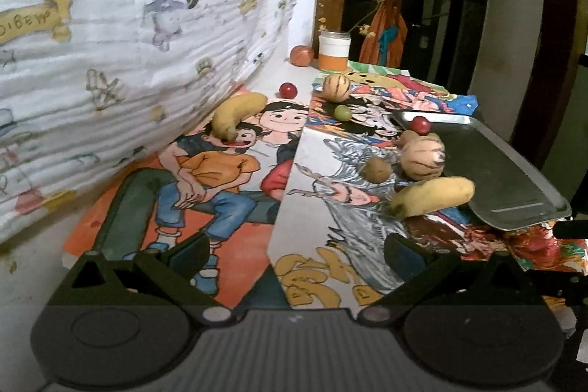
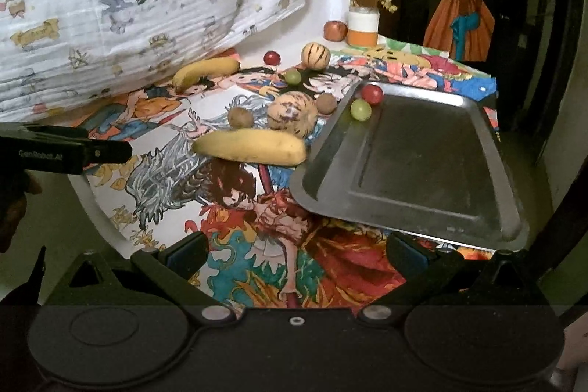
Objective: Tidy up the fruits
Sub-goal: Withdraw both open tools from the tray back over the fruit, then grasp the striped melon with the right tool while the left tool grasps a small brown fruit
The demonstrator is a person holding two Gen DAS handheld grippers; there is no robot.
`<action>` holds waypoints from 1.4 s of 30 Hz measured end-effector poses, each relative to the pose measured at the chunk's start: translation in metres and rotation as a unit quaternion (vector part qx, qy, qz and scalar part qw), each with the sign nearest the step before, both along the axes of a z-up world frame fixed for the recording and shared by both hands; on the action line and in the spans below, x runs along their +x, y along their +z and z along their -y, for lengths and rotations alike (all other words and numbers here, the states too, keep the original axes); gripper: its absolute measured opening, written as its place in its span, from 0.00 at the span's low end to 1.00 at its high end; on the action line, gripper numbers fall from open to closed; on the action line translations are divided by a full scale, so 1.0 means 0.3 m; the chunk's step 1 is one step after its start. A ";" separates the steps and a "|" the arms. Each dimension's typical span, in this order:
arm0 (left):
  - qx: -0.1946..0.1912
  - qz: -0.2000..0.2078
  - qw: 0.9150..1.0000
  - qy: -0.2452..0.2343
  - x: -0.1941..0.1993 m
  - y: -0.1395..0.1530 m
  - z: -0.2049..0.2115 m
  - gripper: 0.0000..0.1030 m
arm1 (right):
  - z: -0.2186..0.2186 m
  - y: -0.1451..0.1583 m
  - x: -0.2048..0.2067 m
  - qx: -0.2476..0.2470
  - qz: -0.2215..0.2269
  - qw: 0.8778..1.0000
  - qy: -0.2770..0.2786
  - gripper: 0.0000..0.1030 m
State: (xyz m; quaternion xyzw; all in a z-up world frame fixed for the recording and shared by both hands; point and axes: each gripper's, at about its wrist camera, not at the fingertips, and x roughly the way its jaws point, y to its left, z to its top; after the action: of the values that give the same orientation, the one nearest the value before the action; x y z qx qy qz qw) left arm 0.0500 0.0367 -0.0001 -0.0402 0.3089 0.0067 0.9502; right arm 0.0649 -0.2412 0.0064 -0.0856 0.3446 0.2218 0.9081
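Left wrist view: the left gripper (image 1: 296,254) hangs over a cartoon-printed table cover (image 1: 235,201), its jaws spread wide with nothing between them.
Right wrist view: the right gripper (image 2: 297,250) is likewise released and empty, its right finger near the front rim of the rectangular grey metal tray (image 2: 422,164).
Tray contents: one red grape (image 2: 372,93) and one green grape (image 2: 360,109), touching each other in the tray's far left corner.
Near banana: a yellow banana (image 2: 253,146) lies on the cover just beside the tray's left edge.
Striped fruits: a large round cream fruit with dark stripes (image 2: 292,112) sits just behind the near banana; a smaller striped one (image 2: 315,55) lies farther back.
Brown fruits: two small brown kiwi-like fruits (image 2: 239,117) (image 2: 326,103) flank the large striped fruit.
Loose grapes: a second green grape (image 2: 293,76) and a second red grape (image 2: 272,57), both outside the tray.
Far banana: another yellow banana (image 2: 205,70) against the white patterned cloth (image 2: 147,6).
Background: a white-and-orange jar (image 2: 362,26) with a reddish round fruit (image 2: 335,30) beside it.
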 end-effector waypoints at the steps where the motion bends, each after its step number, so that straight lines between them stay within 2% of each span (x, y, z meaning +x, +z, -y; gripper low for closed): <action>1: 0.000 -0.001 1.000 0.000 0.002 -0.001 -0.003 1.00 | 0.000 -0.001 -0.002 0.000 -0.001 1.000 0.000 1.00; 7: 0.005 -0.002 1.000 -0.003 0.032 0.000 -0.004 1.00 | 0.008 0.009 0.027 0.001 -0.002 1.000 -0.008 1.00; 13: 0.017 0.002 1.000 -0.020 0.120 0.011 0.001 1.00 | 0.022 0.058 0.086 0.013 0.022 1.000 -0.010 1.00; 19: 0.048 0.016 0.995 -0.083 0.237 0.016 0.009 1.00 | 0.033 0.113 0.153 0.031 0.045 0.999 0.000 1.00; 25: 0.031 0.008 0.990 -0.137 0.324 0.011 0.009 1.00 | 0.034 0.140 0.210 0.002 0.060 0.998 0.031 0.99; 28: 0.034 0.008 0.986 -0.163 0.352 0.001 0.018 1.00 | 0.034 0.156 0.256 -0.007 0.062 0.997 0.050 0.95; 33: 0.050 0.004 0.982 -0.183 0.394 -0.012 0.038 0.97 | 0.029 0.181 0.351 0.019 0.047 0.996 0.067 0.83; 42: 0.064 0.000 0.971 -0.232 0.425 -0.025 0.064 0.81 | -0.036 0.136 0.490 0.054 -0.010 0.991 0.119 0.67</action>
State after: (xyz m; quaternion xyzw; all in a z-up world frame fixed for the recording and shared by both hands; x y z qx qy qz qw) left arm 0.1775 0.0174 -0.0075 0.0934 0.3085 -0.1937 0.9266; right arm 0.2118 -0.2303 0.0473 -0.0750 0.3285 0.3476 0.8750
